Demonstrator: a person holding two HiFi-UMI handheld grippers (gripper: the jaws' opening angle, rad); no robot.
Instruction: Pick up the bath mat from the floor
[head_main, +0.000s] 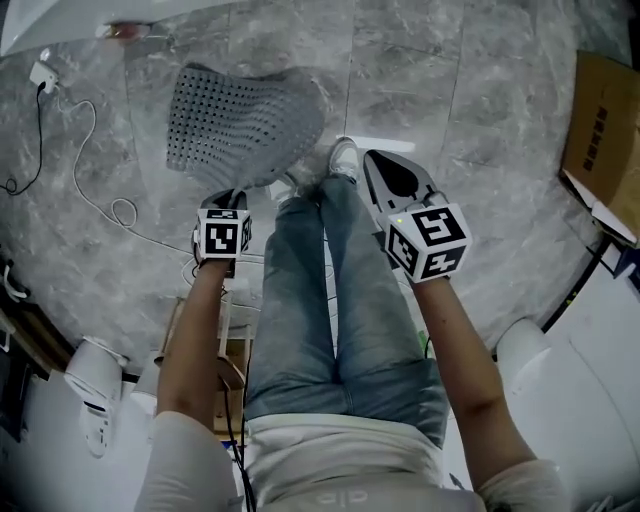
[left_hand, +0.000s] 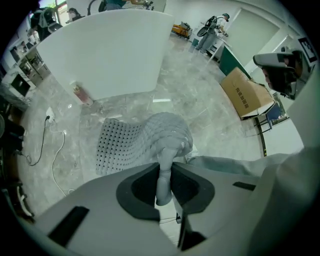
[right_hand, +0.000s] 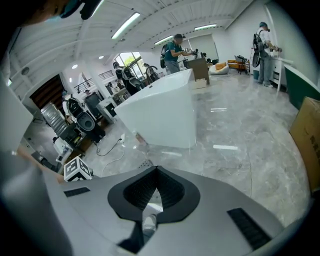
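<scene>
The grey perforated bath mat (head_main: 240, 125) lies on the marble floor ahead of the person's feet, its near right part raised off the floor. My left gripper (head_main: 234, 197) is shut on a bunched fold of that near edge. In the left gripper view the fold of the mat (left_hand: 165, 150) runs down between the pads of the left gripper (left_hand: 164, 172), and the far part of the mat lies flat. My right gripper (head_main: 372, 160) hangs over the right shoe, apart from the mat. In its own view the right gripper (right_hand: 156, 169) has its tips together with nothing between them.
The person's jeans-clad legs (head_main: 320, 290) and white shoes (head_main: 342, 158) stand just right of the mat. A white cable (head_main: 100, 190) trails on the floor to the left. A white bathtub-like block (left_hand: 110, 50) stands beyond the mat. A cardboard box (head_main: 600, 130) is at the right.
</scene>
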